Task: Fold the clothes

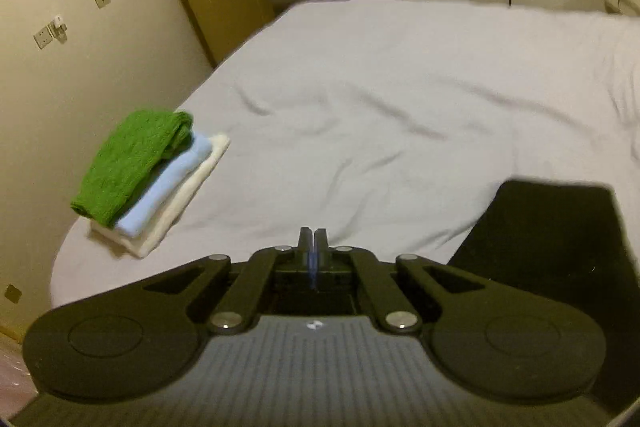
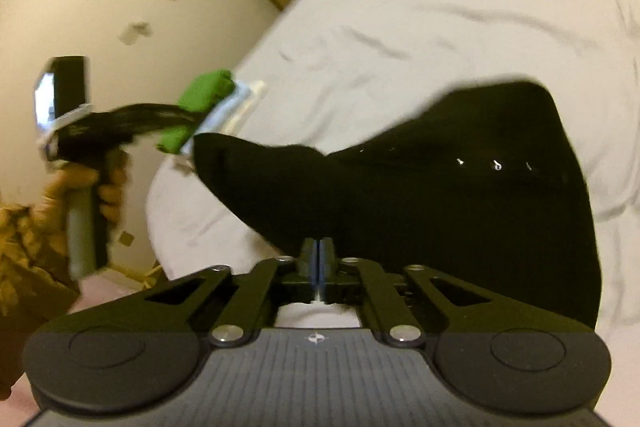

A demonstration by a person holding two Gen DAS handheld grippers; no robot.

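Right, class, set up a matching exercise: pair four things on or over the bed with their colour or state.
Things:
1. top towel of the stack
2. middle towel
3. bottom towel
4. left gripper

Colour or state:
A. light blue
B. fingers together, holding nothing
C. green
D. cream white

Pairs: 1-C, 2-A, 3-D, 4-B

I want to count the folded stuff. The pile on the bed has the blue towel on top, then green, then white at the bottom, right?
Not quite. The green towel is on top, the blue one is in the middle, and the white one is at the bottom, as you said. The left wrist view shows the pile near the bed's edge.
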